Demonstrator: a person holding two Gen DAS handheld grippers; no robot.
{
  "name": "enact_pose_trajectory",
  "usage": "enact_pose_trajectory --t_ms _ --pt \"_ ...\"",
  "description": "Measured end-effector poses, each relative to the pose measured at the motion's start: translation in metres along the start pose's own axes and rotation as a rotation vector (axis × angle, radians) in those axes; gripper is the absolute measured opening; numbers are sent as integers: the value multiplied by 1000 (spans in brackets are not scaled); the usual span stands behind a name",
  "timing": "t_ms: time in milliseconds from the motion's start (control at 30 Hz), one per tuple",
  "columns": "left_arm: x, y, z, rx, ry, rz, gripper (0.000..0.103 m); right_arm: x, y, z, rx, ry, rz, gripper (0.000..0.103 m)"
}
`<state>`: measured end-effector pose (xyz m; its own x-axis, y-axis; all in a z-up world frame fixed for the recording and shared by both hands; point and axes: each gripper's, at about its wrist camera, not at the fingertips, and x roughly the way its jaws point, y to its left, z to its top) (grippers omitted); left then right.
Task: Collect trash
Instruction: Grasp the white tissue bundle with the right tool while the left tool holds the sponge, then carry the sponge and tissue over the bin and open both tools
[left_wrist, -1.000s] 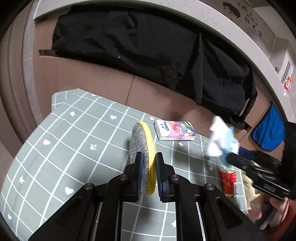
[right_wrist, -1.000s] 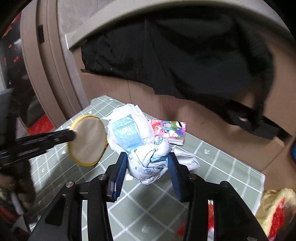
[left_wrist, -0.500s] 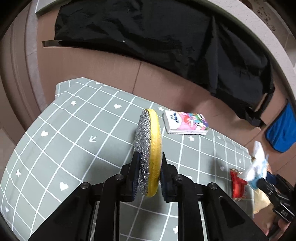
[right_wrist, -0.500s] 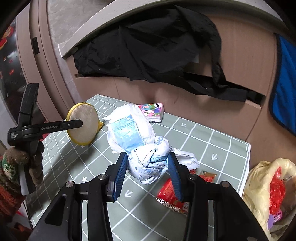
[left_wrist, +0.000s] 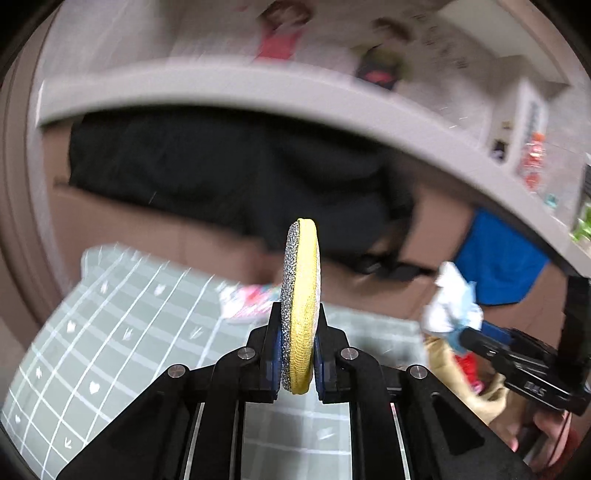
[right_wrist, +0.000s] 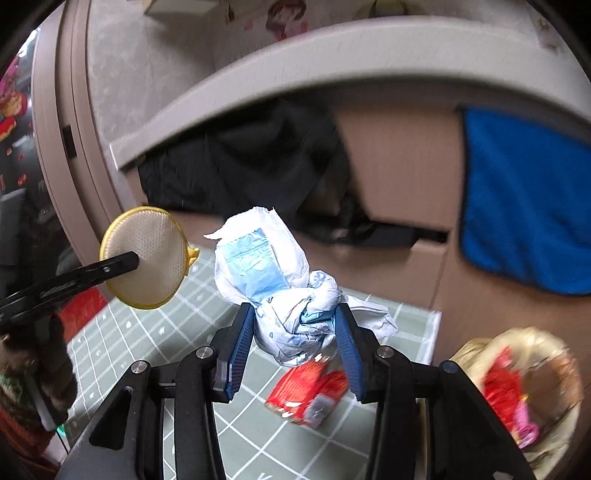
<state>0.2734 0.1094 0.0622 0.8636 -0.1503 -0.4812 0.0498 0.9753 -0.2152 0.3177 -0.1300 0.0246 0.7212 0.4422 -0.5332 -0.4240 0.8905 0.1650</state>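
Edgewise, scouring pad (left_wrist: 300, 306) sits clamped between left tool (left_wrist: 298, 363) pads

a grey-green checked cloth (left_wrist: 140, 317) with white hearts and arrows is spread over the surface. a black garment (left_wrist: 229, 177) is draped over the edge of a brown cardboard box (right_wrist: 402, 166) behind it, under a pale curved ledge (left_wrist: 258, 88). a blue cloth (right_wrist: 524, 206) is hung on the cardboard to the right. blurred stickers are seen on the wall above the ledge. detail is lost to motion blur in the left wrist view.
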Motion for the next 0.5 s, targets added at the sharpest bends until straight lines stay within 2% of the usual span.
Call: enact_pose_trajectory --t_ms 267,500 --pt "-29 -98 21 139 -162 -76 14 -78 -32 19 -38 -119 -85 41" --pt "-16 -165 16 193 -139 -182 14 -134 -66 17 -47 -202 -205 41"
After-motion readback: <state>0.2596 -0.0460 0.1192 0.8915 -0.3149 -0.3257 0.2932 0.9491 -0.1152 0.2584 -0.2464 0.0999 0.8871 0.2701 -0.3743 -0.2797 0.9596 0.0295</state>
